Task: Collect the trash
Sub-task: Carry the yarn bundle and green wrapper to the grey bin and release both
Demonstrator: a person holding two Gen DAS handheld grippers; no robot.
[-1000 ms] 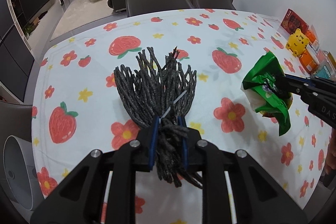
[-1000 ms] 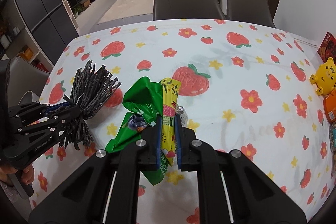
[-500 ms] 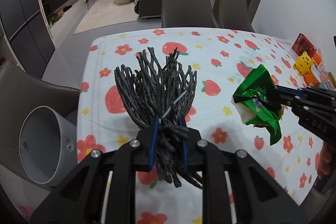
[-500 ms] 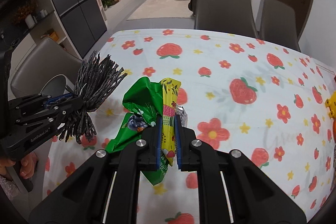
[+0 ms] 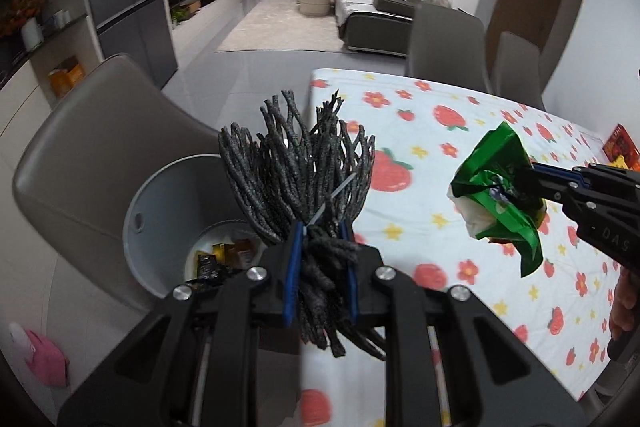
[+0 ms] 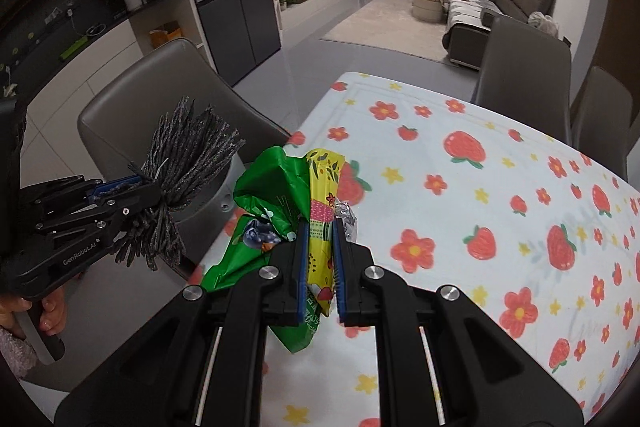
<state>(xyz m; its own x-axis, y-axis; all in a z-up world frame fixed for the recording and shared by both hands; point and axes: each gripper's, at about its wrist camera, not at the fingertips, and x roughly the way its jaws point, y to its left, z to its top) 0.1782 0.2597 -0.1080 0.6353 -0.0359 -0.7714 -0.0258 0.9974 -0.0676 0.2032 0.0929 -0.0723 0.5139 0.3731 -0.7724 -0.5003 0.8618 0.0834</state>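
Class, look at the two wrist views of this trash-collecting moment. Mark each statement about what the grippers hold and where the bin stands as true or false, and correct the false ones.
1. The left gripper is shut on a bundle of dark grey cords. True.
2. The right gripper is open and holds nothing. False: it is shut on the snack wrappers, green and yellow.
3. The grey bin stands on the tablecloth. False: it stands off the table, by the chair.
4. The bin already holds some wrappers. True.
5. The cord bundle already lies inside the bin. False: it is held in the air, clamped in the left gripper.
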